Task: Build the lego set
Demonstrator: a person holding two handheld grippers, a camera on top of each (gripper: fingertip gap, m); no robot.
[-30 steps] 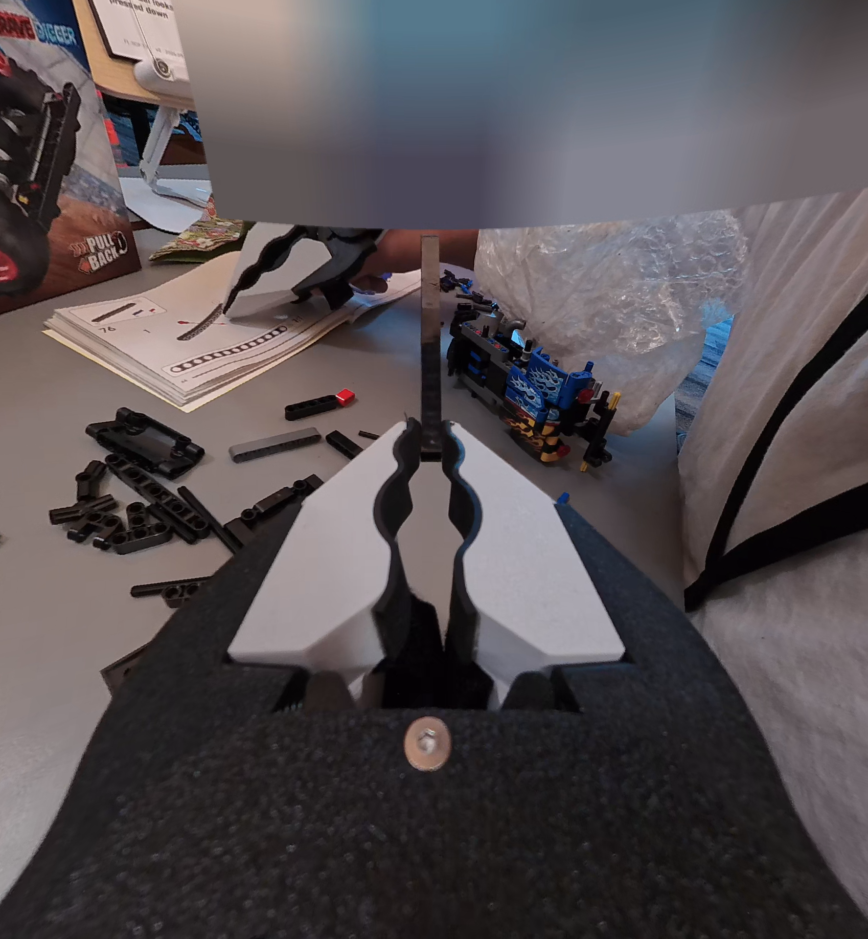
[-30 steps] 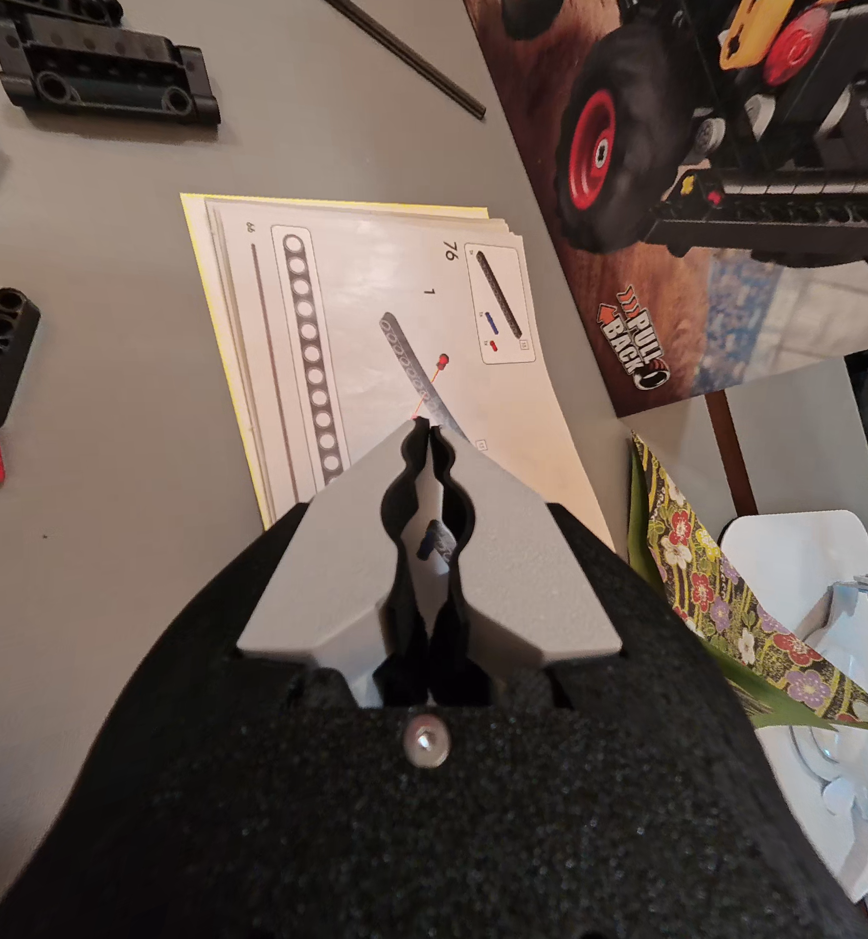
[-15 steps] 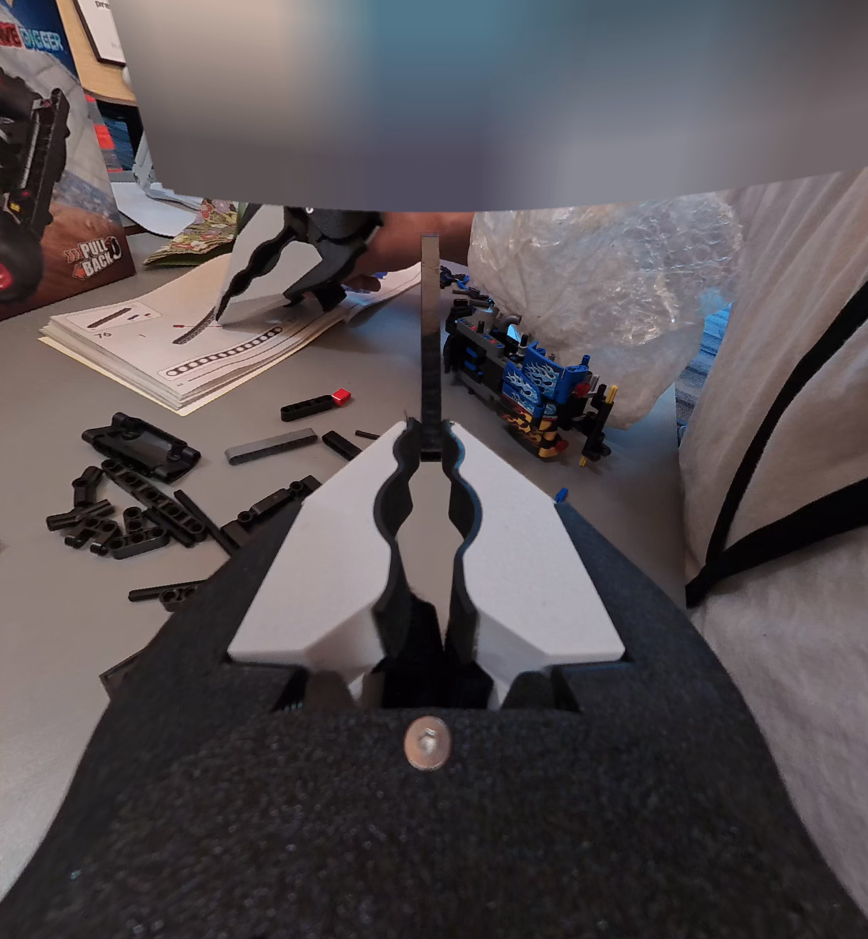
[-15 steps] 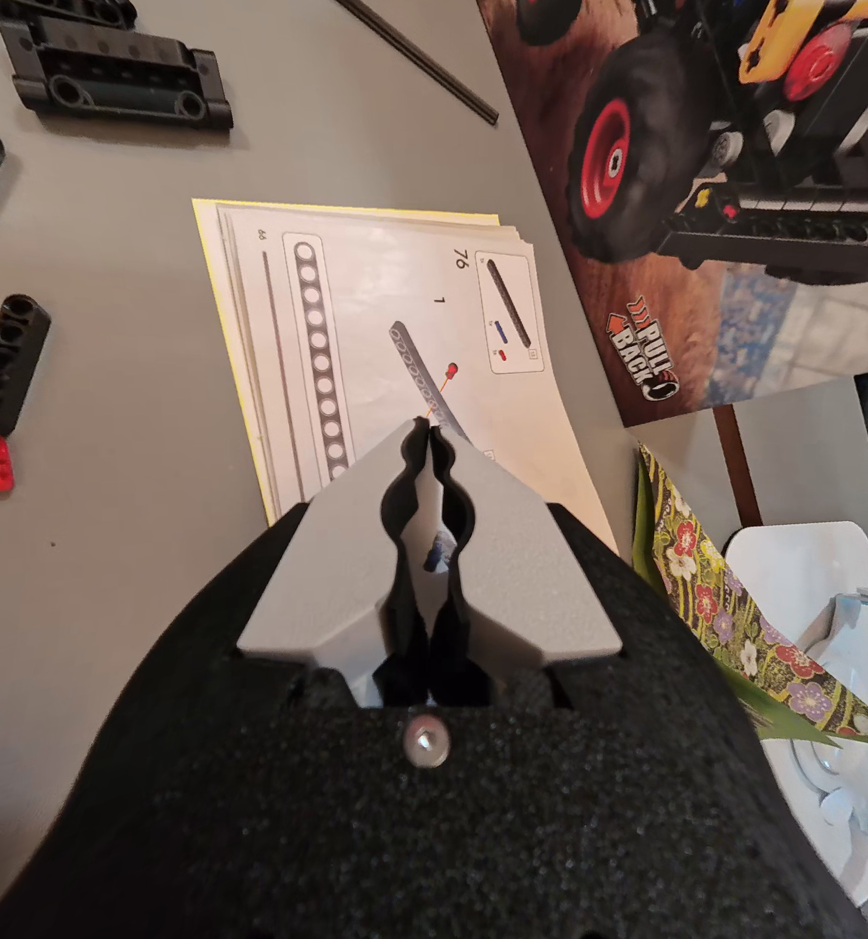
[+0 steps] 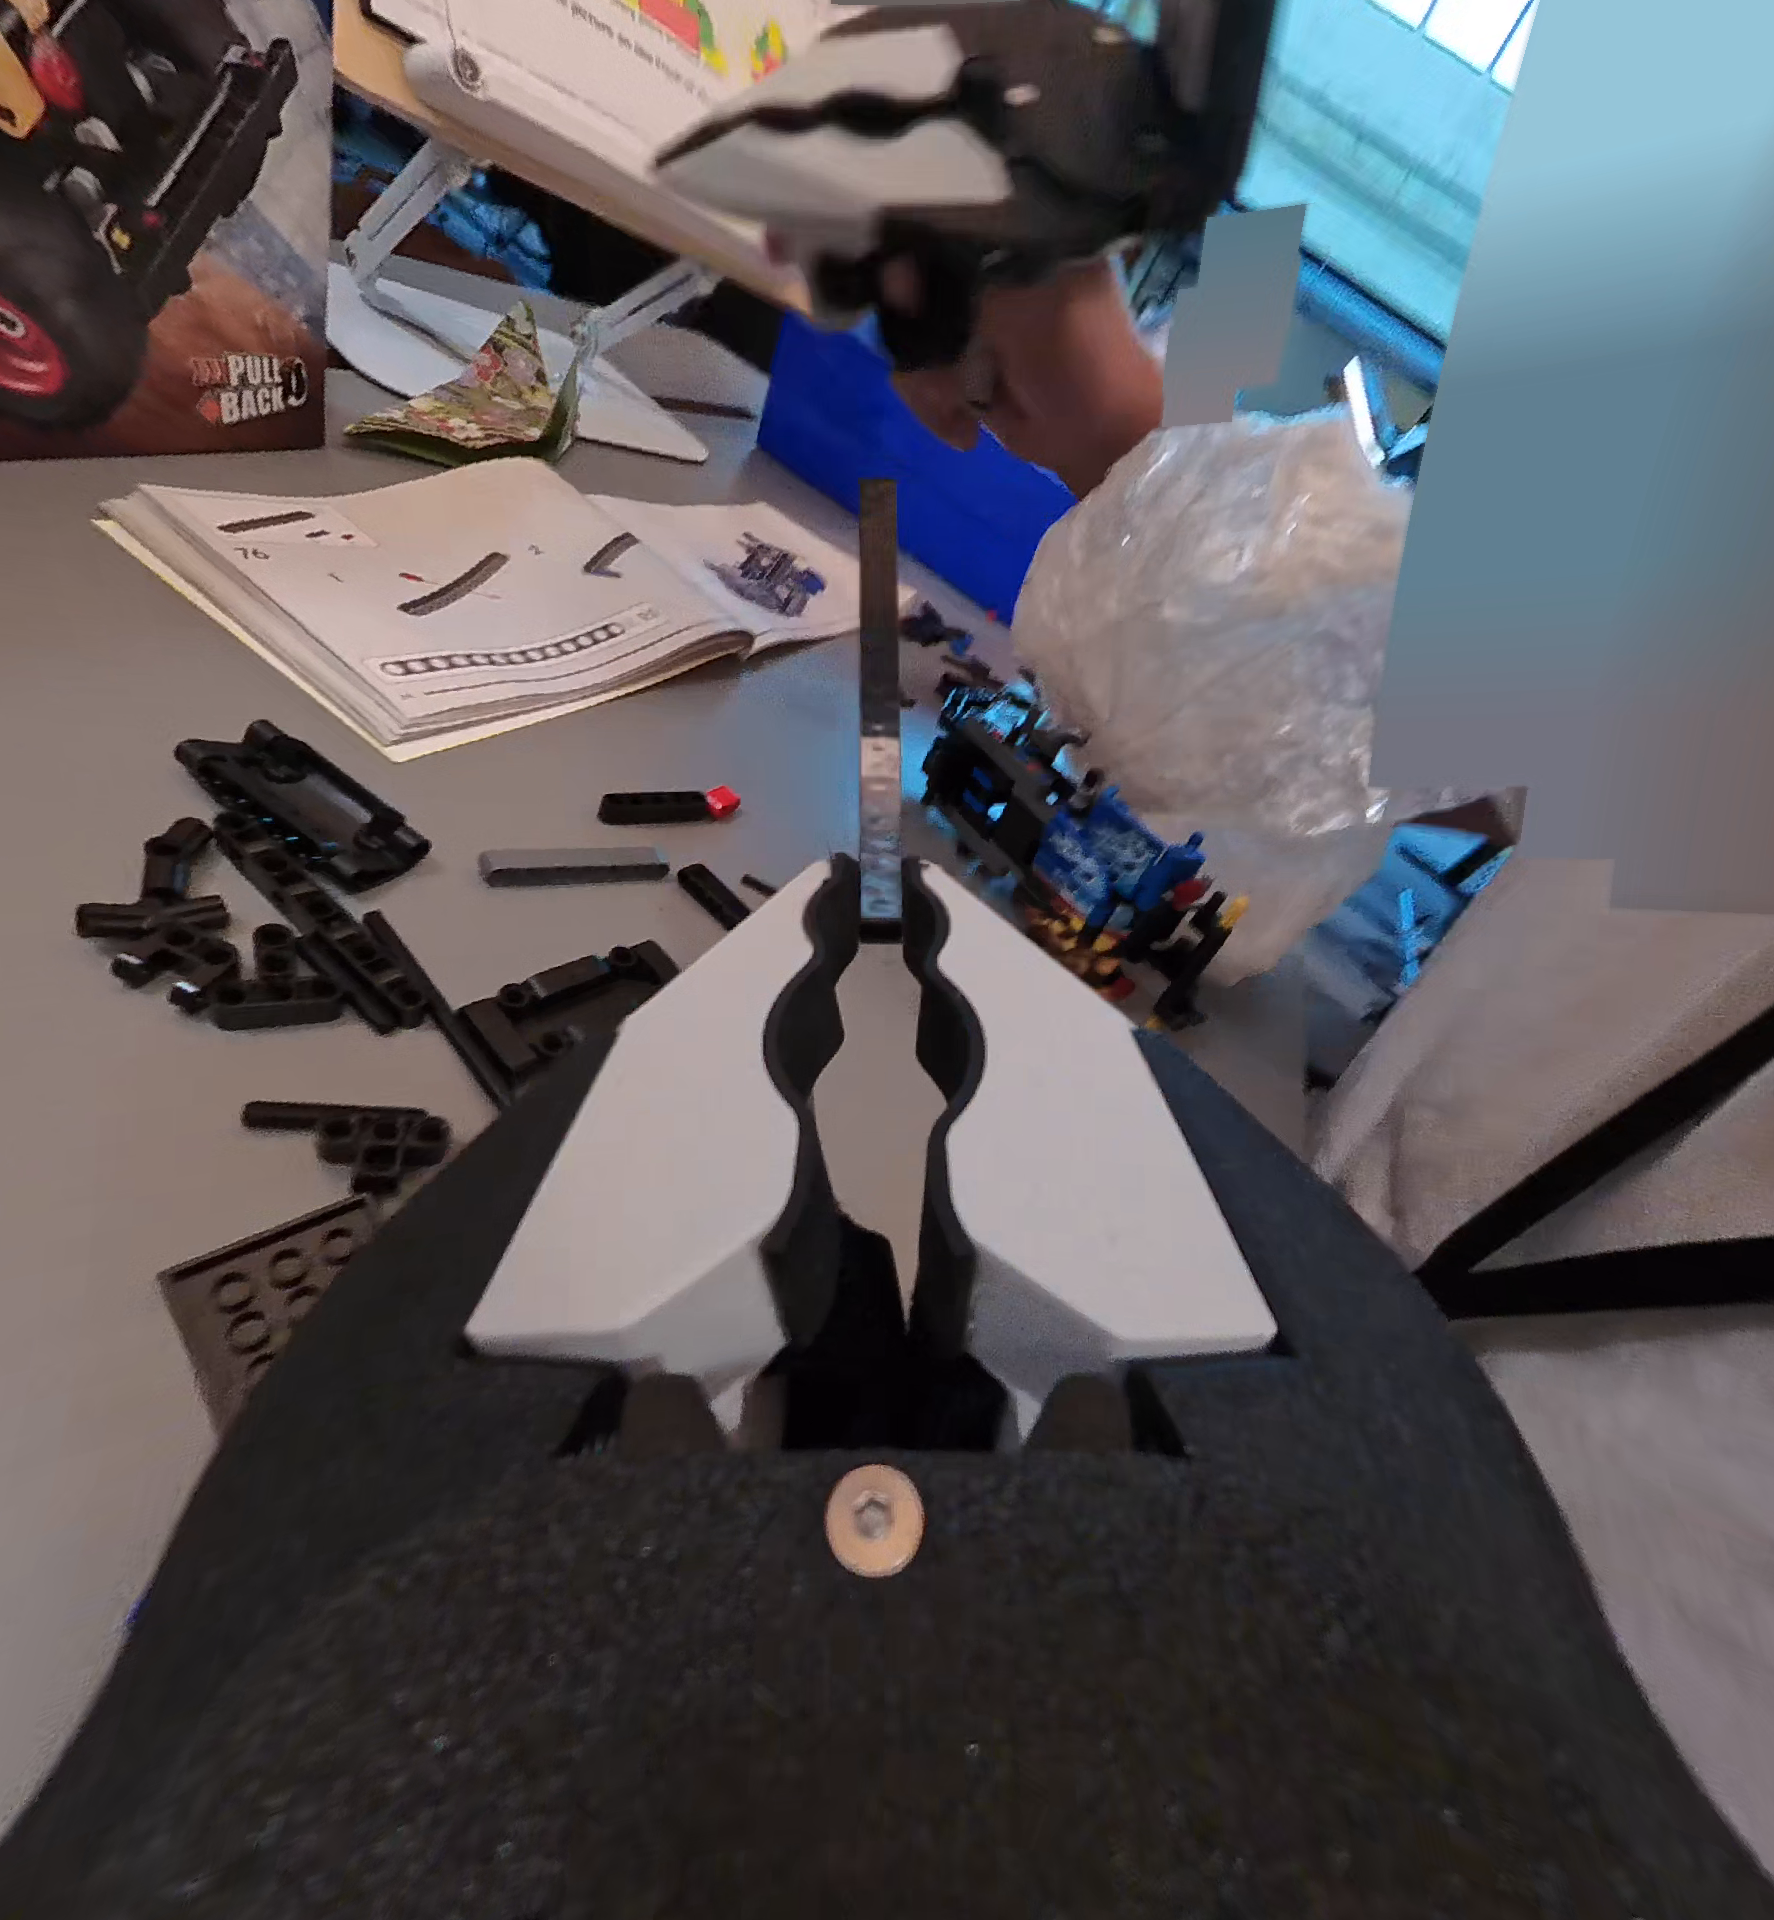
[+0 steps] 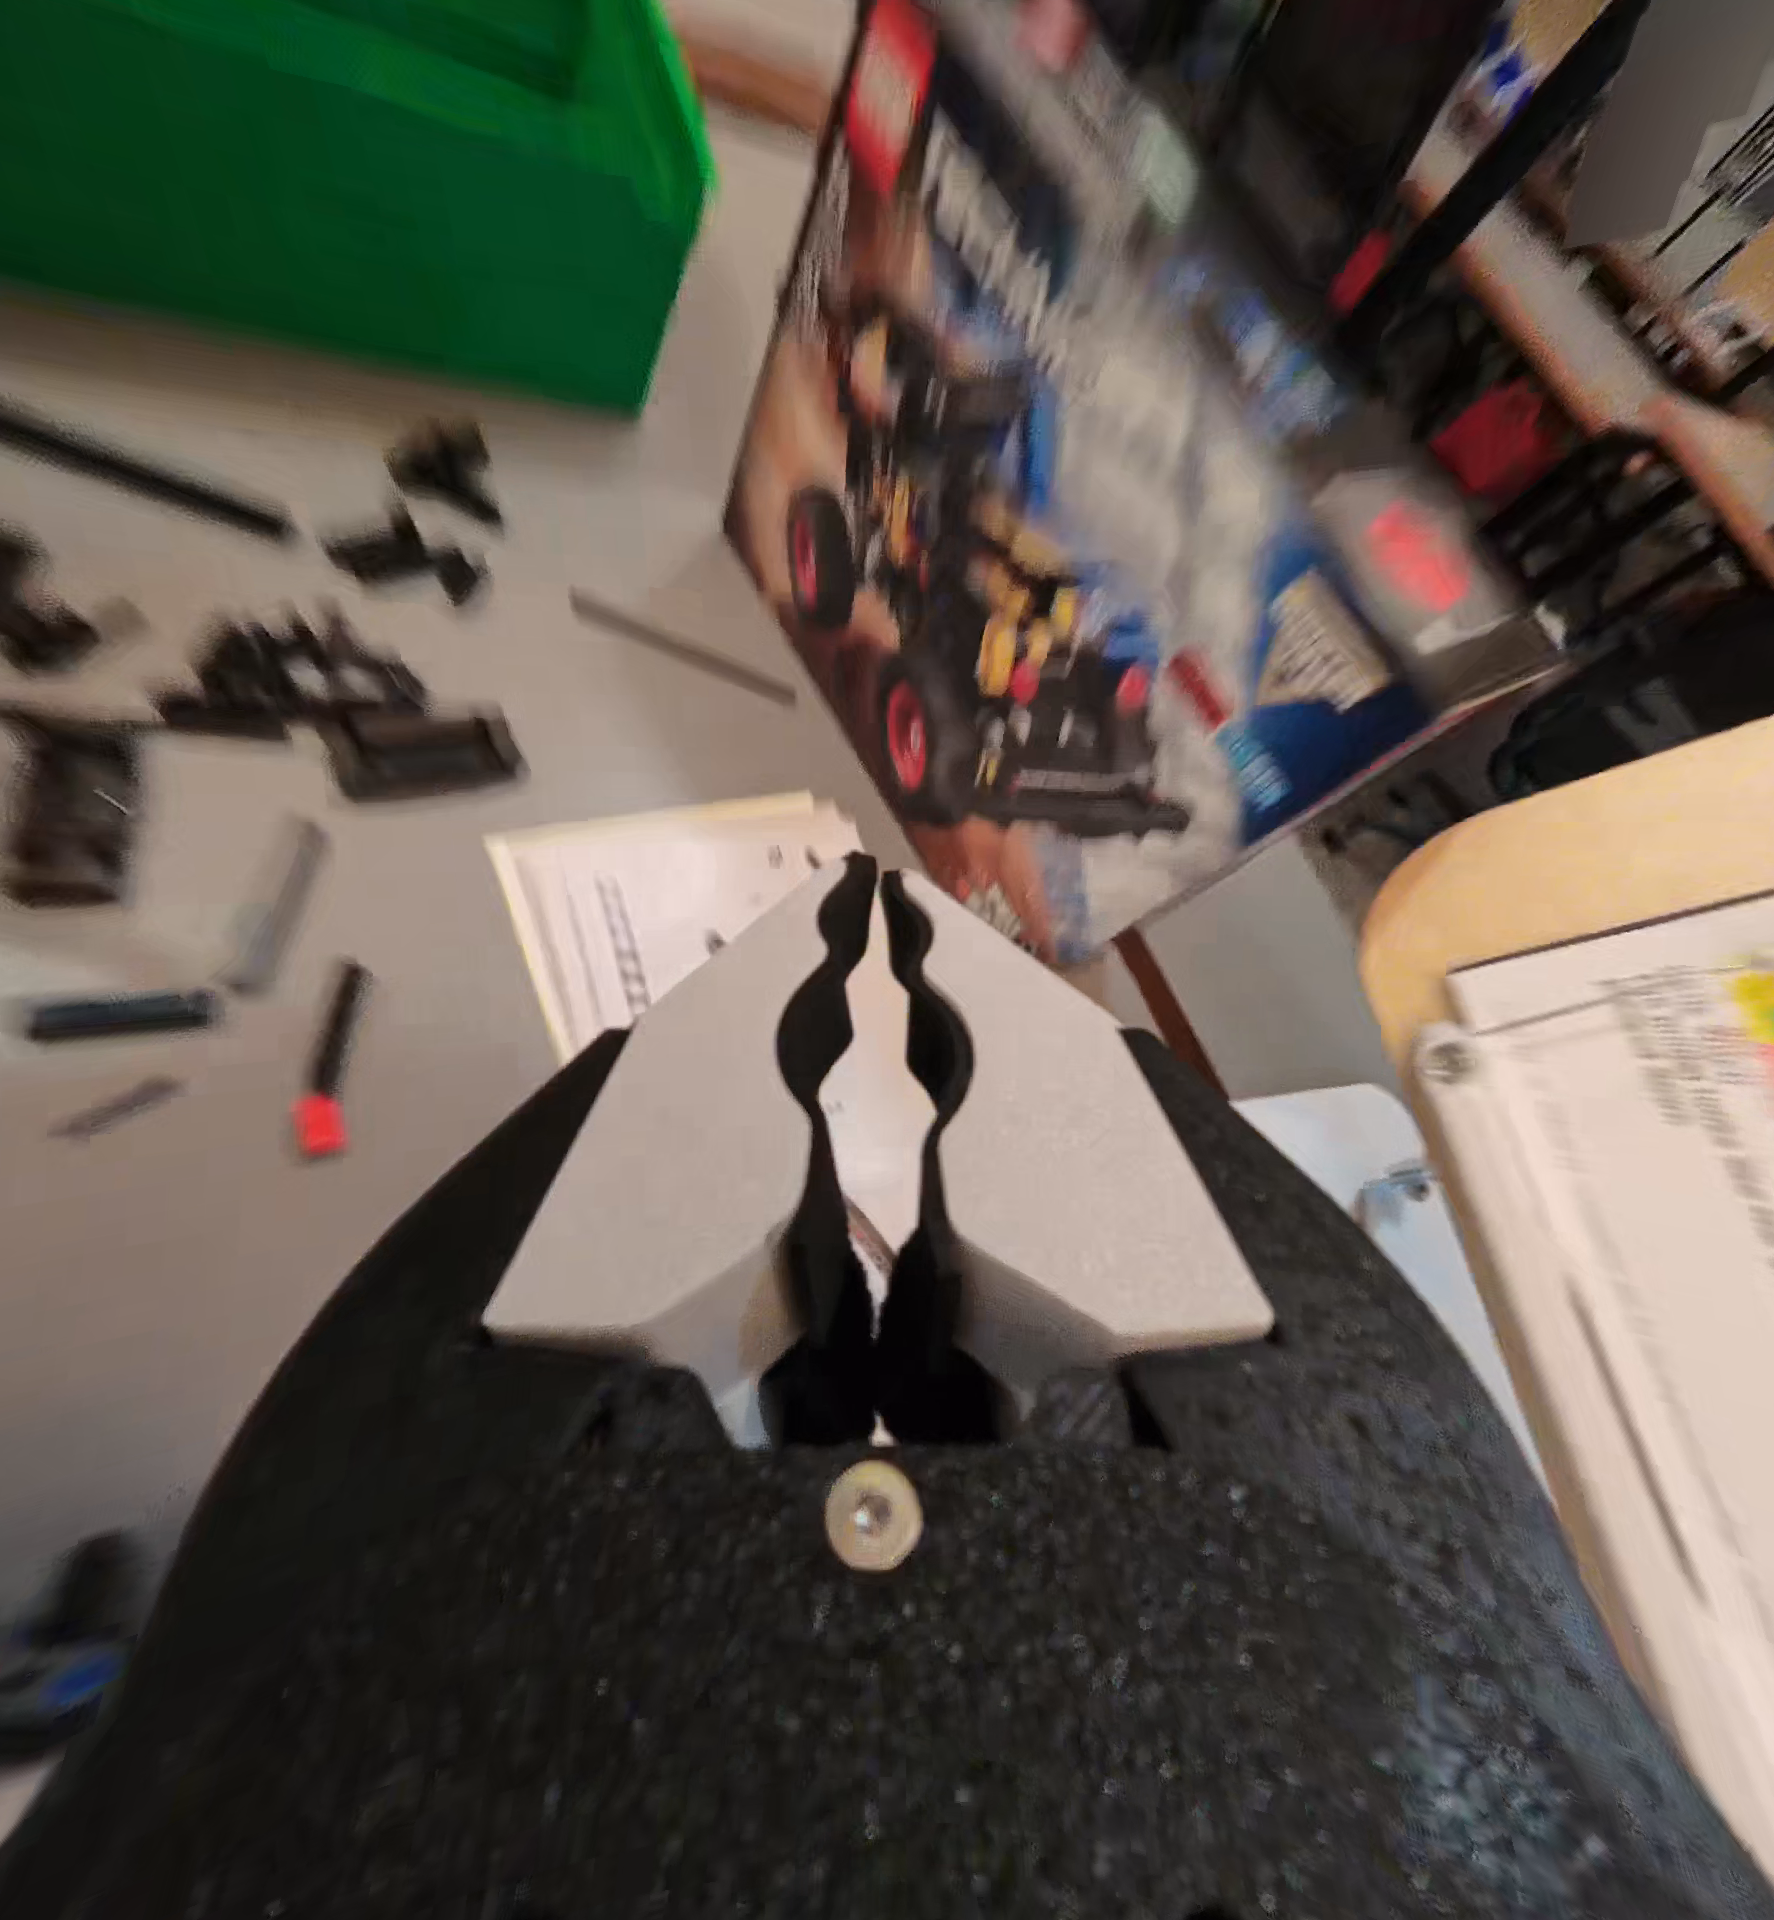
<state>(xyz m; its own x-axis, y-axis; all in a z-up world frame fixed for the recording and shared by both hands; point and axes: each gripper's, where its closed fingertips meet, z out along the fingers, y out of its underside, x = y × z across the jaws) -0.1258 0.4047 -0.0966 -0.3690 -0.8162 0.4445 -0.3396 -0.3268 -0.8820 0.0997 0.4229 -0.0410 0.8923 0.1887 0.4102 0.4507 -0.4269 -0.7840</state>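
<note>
The left gripper [image 5: 875,894] is clamping the lower end of a long dark lego beam [image 5: 878,665], which is standing upright from its fingertips above the grey counter [image 5: 52,1195]. Just right of the tips and slightly beyond them, the partly built blue and black lego model [image 5: 1080,862] is sitting on the counter, touching a crumpled clear plastic bag [image 5: 1215,623] behind it. To the left of the gripper, loose black lego pieces [image 5: 270,935] are lying scattered, with a short grey beam [image 5: 571,865] and a black beam with a red end [image 5: 667,805] just ahead of them. Farther ahead and left, the open instruction booklet [image 5: 467,603] is lying flat, and the set's box [image 5: 104,218] is standing behind it.

The right gripper [image 5: 685,156] is hanging in the air well above and beyond the booklet, blurred in the left wrist view. In its own view the right gripper [image 6: 867,878] is showing its tips nearly together with only a thin slit between them and nothing gripped. Below its tips the booklet [image 6: 654,894] is lying on the counter, the box [image 6: 1070,540] is leaning ahead to the right, and a green bin [image 6: 322,177] is sitting far ahead to the left. The view is heavily motion-blurred.
</note>
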